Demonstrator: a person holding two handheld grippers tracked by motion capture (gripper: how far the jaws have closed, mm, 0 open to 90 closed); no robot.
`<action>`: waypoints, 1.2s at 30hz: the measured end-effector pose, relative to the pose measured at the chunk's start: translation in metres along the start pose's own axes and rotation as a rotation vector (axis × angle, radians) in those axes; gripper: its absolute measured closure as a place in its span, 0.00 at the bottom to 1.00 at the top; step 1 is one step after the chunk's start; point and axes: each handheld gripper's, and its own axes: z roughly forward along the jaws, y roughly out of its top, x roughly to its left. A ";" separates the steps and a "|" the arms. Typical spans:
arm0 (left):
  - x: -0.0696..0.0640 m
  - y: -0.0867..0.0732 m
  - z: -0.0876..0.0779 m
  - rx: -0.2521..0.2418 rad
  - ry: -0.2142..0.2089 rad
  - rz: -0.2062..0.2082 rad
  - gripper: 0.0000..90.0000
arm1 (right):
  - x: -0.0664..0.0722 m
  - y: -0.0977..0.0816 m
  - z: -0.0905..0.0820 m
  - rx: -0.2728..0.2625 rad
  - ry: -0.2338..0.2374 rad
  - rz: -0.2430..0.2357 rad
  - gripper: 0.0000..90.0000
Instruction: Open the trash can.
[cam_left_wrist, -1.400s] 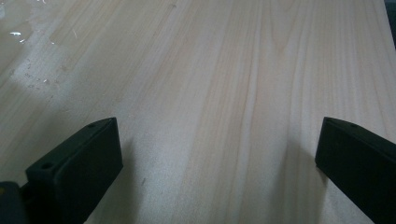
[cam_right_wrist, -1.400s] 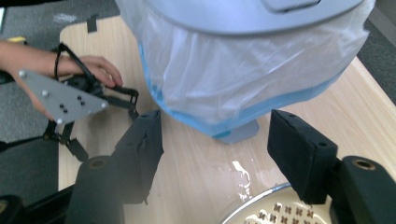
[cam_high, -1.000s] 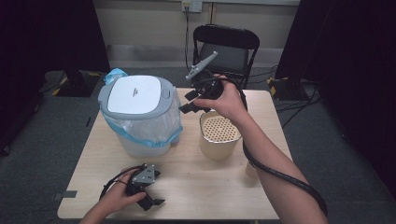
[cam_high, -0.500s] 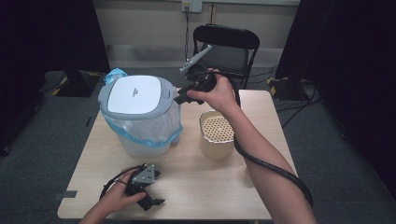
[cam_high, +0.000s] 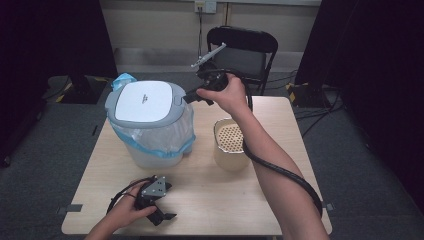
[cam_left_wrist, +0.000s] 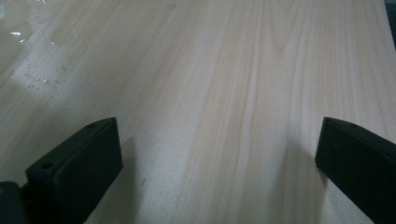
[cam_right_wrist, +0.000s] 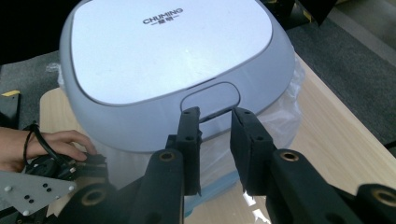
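Right gripper (cam_right_wrist: 214, 112) is up at the front edge of the trash bin (cam_high: 150, 125), and its jaws have just been closing: they stand narrow now, a slim gap between them, with nothing gripped. The tips sit right at the oval push tab (cam_right_wrist: 210, 99) on the bin's grey lid (cam_right_wrist: 173, 56). Whether they touch the tab or hover just off it I cannot tell. From the high view the same right gripper (cam_high: 192, 96) comes in at the lid's rim on the side facing the beige perforated container (cam_high: 231, 145), which stands just beside the bin on the wooden table (cam_high: 210, 200).

The bin itself sits toward the left half of the table, lined with a clear bag with a blue edge (cam_high: 165, 137), lid down and flush.

Down at the near edge, the left gripper (cam_high: 162, 205) rests on the table in the person's left hand (cam_high: 125, 212), well apart from the bin. Its own view shows both jaws spread wide over bare tabletop (cam_left_wrist: 210, 93), holding nothing.

So the step in hand looks like opening the bin: the narrowed jaws make a blunt point for pressing that tab. My read is that the next move calls for a short, firm push straight onto the tab's centre, then a quick lift clear so the lid can spring up. The bin looks light and may slide under the push, so keep the press downward rather than sideways
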 end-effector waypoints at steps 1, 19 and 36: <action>0.000 0.000 0.000 0.000 0.002 0.001 0.00 | -0.001 0.000 0.001 0.004 -0.003 0.001 0.83; 0.000 0.000 0.000 0.000 -0.001 -0.001 0.00 | -0.002 0.013 0.019 0.017 -0.013 -0.012 0.89; 0.000 0.000 0.000 0.000 0.002 0.000 0.00 | -0.001 0.012 0.028 0.026 0.007 -0.013 0.95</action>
